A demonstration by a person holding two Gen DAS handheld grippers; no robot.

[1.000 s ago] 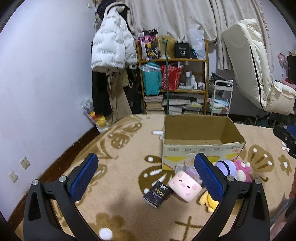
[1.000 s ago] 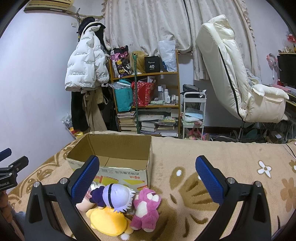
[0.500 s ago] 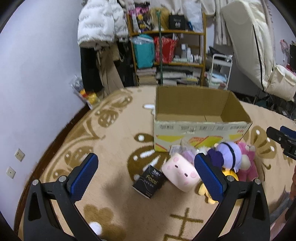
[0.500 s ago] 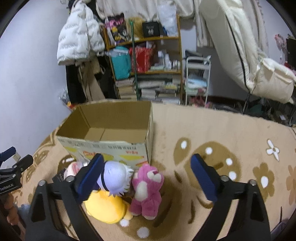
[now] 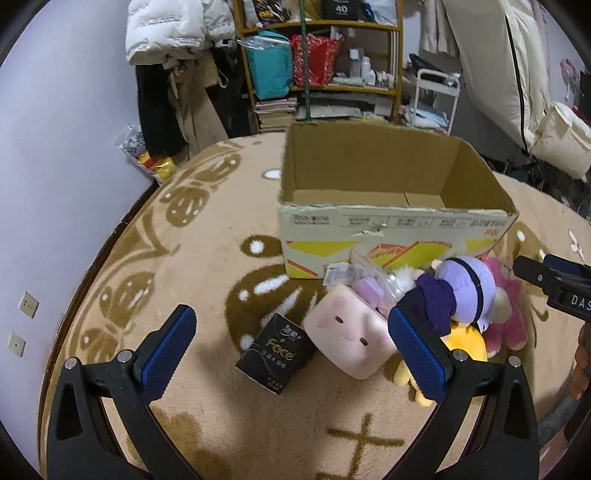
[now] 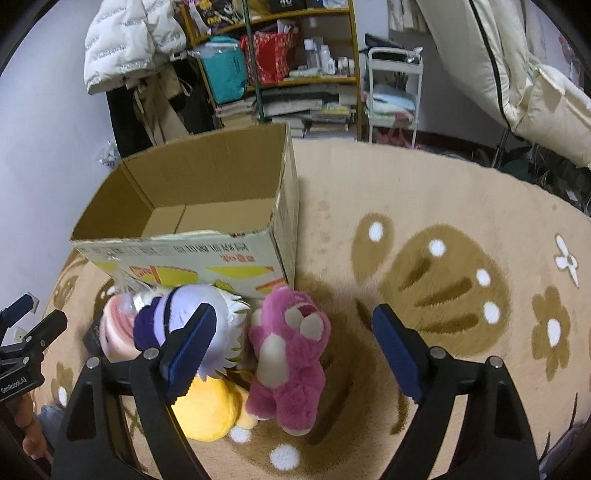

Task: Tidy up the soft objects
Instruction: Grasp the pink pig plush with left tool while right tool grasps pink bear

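Observation:
An open, empty cardboard box (image 5: 391,229) (image 6: 192,254) stands on the tan carpet. Soft toys lie in a pile against its front: a pink square plush (image 5: 349,338), a purple-haired doll (image 5: 461,290) (image 6: 177,314), a yellow plush (image 5: 463,343) (image 6: 208,410) and a pink bear (image 6: 291,350) (image 5: 504,321). A black tissue pack (image 5: 277,352) lies beside the pink square plush. My left gripper (image 5: 291,350) is open and hovers above the tissue pack and the pink square plush. My right gripper (image 6: 295,350) is open and hovers over the pink bear.
A shelf (image 5: 321,55) packed with books and bags stands behind the box, with hanging coats (image 5: 173,29) to its left. A white cart (image 6: 393,96) and a cream recliner (image 6: 517,66) stand at the back right. The purple wall (image 5: 62,147) runs along the left.
Both grippers have tilted down and moved forward toward the toy pile. The toys and the box now look larger and closer. Both stay open.

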